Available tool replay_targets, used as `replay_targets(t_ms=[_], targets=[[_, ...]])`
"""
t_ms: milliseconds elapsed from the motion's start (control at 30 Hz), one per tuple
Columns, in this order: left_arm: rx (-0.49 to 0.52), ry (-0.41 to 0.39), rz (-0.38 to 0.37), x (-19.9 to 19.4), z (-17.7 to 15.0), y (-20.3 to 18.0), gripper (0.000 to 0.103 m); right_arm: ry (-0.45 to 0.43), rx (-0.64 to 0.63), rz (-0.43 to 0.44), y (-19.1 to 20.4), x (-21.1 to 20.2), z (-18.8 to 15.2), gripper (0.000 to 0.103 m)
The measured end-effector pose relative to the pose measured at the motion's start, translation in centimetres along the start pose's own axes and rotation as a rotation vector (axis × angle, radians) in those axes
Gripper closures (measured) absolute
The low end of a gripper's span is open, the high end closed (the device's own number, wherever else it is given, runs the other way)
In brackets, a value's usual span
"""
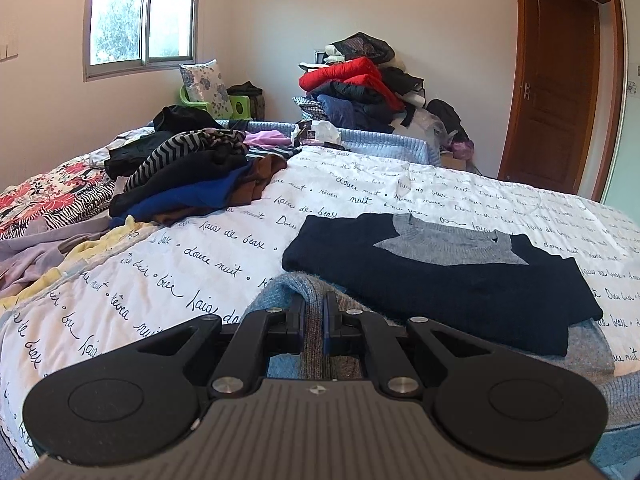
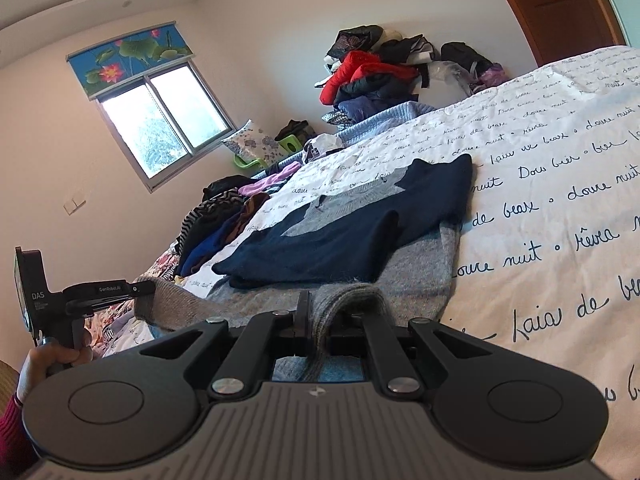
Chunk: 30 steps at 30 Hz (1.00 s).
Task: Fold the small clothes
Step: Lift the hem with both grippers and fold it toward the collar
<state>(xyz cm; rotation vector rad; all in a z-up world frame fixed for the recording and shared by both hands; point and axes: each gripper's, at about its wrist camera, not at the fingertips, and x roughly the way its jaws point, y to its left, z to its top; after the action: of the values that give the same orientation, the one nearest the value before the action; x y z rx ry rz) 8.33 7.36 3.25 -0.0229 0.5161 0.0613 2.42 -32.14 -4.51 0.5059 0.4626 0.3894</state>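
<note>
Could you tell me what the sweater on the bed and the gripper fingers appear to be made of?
Sweater: soft knitted yarn, probably wool or acrylic, matte and slightly fuzzy; ribbing shows at its grey hem, pinched in both grippers. Left gripper's fingers: black, smooth and semi-matte, likely moulded plastic, with shiny metal pivot pins.

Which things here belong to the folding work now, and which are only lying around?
In the job:
- grey and navy sweater, its hem lifted
- left gripper, shut on the hem
- right gripper, shut on the hem
- white lettered bedspread

Lying about:
- mixed clothes heap
- red jacket pile
- floral pillow
</note>
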Motion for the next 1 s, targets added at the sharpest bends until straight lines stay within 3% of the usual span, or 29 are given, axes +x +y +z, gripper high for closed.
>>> replay_targets(t_ms=[433, 1000], targets=[[-0.01, -0.024, 0.029, 1.2, 1.4, -0.2, 0.094, 0.021, -0.008, 0.014, -0.9, 2.7, 1.8, 0.097], [-0.001, -0.09, 0.056, 2.1, 4.0, -0.6, 0.094, -0.038, -0.05, -0.004, -0.5, 5.0, 5.0, 0.097]])
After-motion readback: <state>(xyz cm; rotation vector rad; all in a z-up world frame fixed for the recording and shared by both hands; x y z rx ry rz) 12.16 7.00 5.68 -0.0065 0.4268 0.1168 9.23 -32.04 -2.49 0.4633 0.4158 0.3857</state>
